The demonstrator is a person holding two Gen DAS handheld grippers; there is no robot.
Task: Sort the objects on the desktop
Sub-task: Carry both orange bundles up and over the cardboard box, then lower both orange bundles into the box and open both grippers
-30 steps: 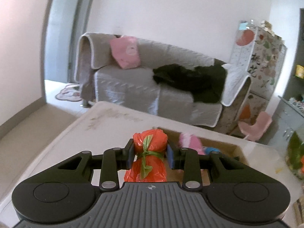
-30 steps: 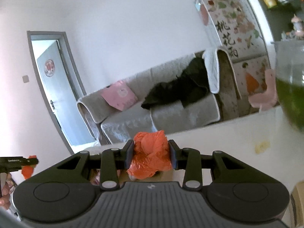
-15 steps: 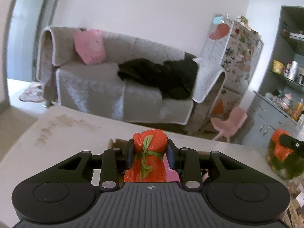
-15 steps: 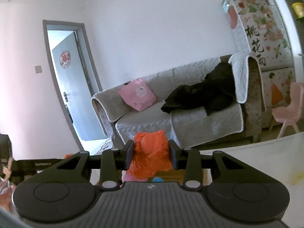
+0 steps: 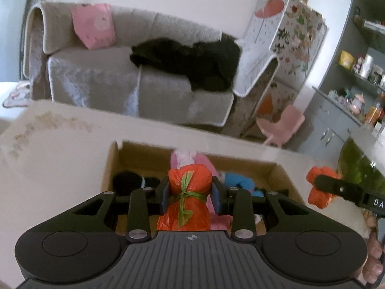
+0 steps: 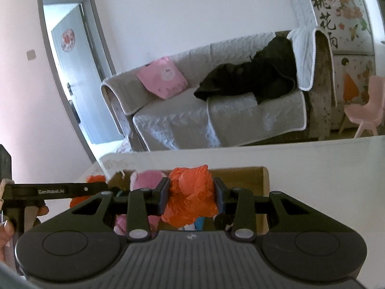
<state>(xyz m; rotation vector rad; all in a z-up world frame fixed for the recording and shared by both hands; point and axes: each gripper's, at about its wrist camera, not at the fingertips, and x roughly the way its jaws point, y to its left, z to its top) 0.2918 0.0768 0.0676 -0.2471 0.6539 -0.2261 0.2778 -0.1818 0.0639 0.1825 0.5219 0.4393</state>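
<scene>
Orange plastic bundles are pinched in both grippers: a green-tied bundle (image 5: 186,200) in the left gripper (image 5: 190,193), a crumpled orange bag (image 6: 191,193) in the right gripper (image 6: 191,195). Both are held above the cardboard box (image 5: 280,177) on the pale surface (image 5: 60,149), where pink, blue and black items (image 5: 240,183) already lie. Release into the box is judged not yet done.

Both tongs (image 5: 190,193) (image 6: 191,195) clamped, side by side
</scene>
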